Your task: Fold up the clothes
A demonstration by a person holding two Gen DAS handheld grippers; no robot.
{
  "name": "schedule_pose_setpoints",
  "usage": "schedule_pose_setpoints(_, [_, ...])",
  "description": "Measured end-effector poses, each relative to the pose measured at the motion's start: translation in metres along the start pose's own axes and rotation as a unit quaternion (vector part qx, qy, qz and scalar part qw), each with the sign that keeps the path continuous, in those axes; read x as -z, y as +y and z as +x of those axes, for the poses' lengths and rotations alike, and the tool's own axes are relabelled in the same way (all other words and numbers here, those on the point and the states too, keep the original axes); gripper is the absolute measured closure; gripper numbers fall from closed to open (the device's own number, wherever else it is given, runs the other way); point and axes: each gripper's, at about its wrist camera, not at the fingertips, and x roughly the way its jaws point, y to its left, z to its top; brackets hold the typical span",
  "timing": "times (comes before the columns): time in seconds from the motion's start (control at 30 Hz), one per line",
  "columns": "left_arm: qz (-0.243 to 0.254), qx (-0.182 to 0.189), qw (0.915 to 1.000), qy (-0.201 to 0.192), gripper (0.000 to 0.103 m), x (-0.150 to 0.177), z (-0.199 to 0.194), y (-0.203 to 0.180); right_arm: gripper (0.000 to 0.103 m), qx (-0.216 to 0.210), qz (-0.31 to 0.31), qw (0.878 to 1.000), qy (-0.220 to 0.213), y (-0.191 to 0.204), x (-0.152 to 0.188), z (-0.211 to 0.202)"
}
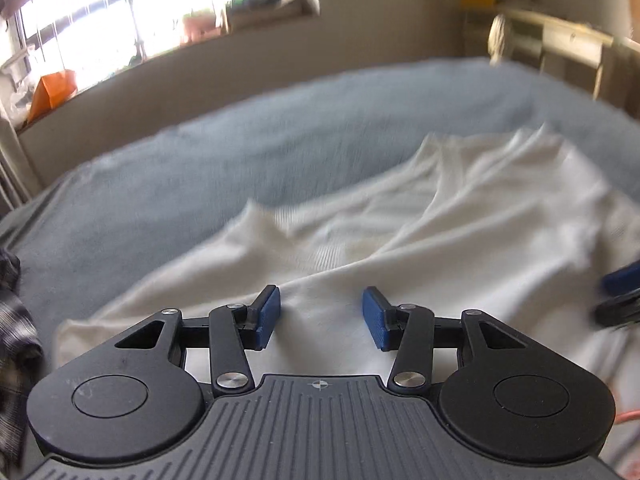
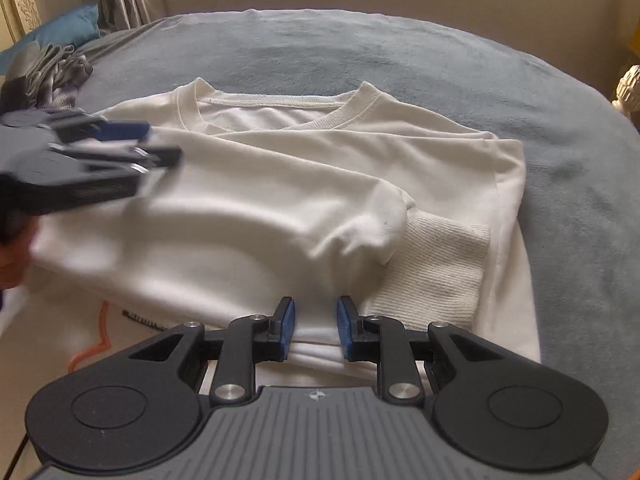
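A white sweatshirt [image 2: 280,208] lies spread on a grey-blue bedspread [image 2: 400,52], collar at the far side. One sleeve is folded across the body, and its ribbed cuff [image 2: 440,268] rests near the right edge. My right gripper [image 2: 316,328] hovers over the near hem with its jaws a little apart; the pads press on nothing. My left gripper [image 1: 322,316] stands open over the sweatshirt [image 1: 440,220], with nothing between its pads. In the right wrist view the left gripper [image 2: 148,144] shows blurred above the garment's left side. The right gripper [image 1: 620,296] appears at the right edge of the left wrist view.
A pile of grey and plaid clothes [image 2: 60,72] lies at the bed's left side, next to a teal pillow [image 2: 68,28]. An orange cable [image 2: 100,340] runs along the near edge. A wooden frame [image 1: 560,48] and a window ledge with an orange bag [image 1: 52,88] stand beyond the bed.
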Motion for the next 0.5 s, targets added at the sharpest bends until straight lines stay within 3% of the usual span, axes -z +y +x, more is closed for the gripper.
schedule_pose_setpoints(0.33, [-0.047, -0.012, 0.9988, 0.005, 0.052, -0.009, 0.005, 0.012, 0.079, 0.023, -0.049, 0.998, -0.014, 0.012, 0.012, -0.003])
schedule_pose_setpoints(0.4, [-0.045, -0.027, 0.9985, -0.014, 0.053, -0.01, -0.01, 0.009, 0.078, 0.022, -0.057, 0.998, -0.03, 0.012, 0.013, -0.009])
schedule_pose_setpoints(0.5, [-0.024, -0.016, 0.997, -0.071, 0.053, -0.004, -0.043, -0.002, 0.078, 0.024, -0.05, 0.996, -0.066, 0.004, 0.016, -0.028])
